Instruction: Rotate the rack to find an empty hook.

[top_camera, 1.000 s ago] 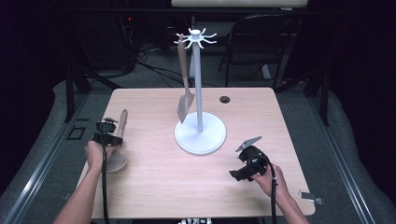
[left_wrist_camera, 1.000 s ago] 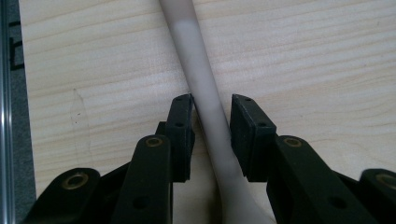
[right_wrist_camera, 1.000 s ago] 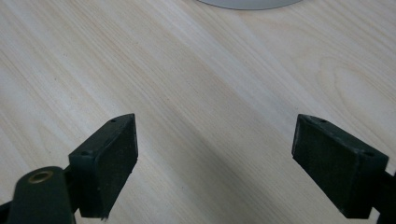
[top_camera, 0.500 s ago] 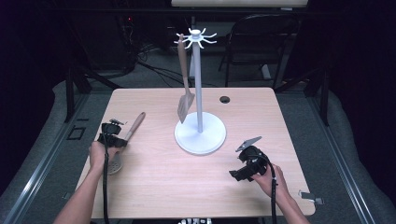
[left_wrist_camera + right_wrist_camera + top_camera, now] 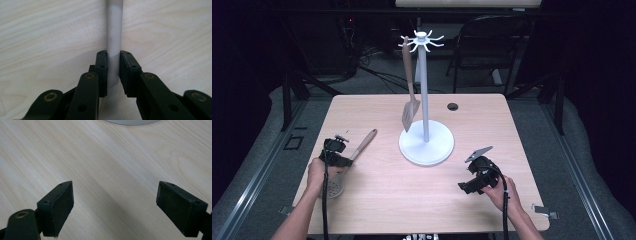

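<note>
At the left of a wooden table, the left gripper clamps the pale neck of a slotted spoon, its jaws having just closed on it. The spoon's wooden handle points toward a white rack at the table's centre, its perforated head lying near the person's left hand. A spatula hangs from the rack's top hooks. At the right, the right gripper rests with its jaws spread wide over bare wood.
</note>
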A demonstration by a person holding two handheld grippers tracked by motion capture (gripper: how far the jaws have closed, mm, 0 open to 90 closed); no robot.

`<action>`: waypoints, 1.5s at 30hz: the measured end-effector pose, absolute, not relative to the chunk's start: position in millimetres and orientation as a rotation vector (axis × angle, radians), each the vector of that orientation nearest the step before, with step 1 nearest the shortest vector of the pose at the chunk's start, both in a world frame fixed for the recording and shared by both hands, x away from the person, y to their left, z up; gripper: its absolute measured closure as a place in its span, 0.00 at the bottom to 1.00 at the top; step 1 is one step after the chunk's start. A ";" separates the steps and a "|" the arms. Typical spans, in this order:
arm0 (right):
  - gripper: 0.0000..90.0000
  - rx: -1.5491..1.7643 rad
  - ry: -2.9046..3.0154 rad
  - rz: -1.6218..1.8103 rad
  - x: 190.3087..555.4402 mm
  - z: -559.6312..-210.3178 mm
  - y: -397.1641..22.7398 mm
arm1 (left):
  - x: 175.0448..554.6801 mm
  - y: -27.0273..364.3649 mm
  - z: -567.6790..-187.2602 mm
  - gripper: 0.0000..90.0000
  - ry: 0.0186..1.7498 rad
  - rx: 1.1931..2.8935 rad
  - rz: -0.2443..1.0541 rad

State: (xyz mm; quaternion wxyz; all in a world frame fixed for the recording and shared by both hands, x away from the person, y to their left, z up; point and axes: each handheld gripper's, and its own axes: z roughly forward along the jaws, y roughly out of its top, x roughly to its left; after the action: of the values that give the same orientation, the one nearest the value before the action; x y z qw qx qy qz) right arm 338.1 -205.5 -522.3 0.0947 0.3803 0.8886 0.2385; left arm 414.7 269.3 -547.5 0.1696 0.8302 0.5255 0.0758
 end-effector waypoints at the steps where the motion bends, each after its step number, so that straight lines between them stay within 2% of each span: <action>1: 0.15 1.126 2.637 0.705 338.1 -522.3 -205.5 | 413.9 268.4 -546.7 0.86 1.488 2.374 0.205; 2: 0.15 1.123 2.641 0.700 338.2 -522.3 -205.4 | 413.7 267.1 -546.2 0.85 1.489 2.375 0.204; 5: 0.15 1.116 2.632 0.713 338.2 -522.5 -203.9 | 416.9 260.4 -543.1 0.73 1.484 2.397 0.228; 7: 0.15 1.112 2.631 0.706 338.1 -522.2 -203.0 | 420.7 256.7 -541.9 0.70 1.474 2.399 0.244; 18: 0.15 1.113 2.637 0.702 338.6 -522.7 -203.7 | 446.3 248.6 -545.5 0.74 1.483 2.402 0.277; 27: 0.15 1.109 2.635 0.708 338.5 -522.5 -204.2 | 451.2 249.2 -550.7 0.74 1.490 2.408 0.229; 31: 0.15 1.112 2.633 0.709 338.1 -522.9 -203.6 | 450.9 247.6 -550.5 0.76 1.463 2.426 0.230; 34: 0.15 1.107 2.641 0.708 338.3 -522.8 -203.4 | 450.1 245.3 -549.8 0.83 1.445 2.451 0.240; 45: 0.15 1.103 2.655 0.687 337.9 -523.8 -201.4 | 449.1 248.3 -551.2 0.83 1.432 2.423 0.240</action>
State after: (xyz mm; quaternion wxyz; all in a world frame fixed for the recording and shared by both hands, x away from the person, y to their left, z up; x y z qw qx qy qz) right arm 337.9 -201.4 -523.8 0.0926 0.3717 0.8943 0.2314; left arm 449.1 248.3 -551.2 0.1579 0.8470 0.5007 0.0838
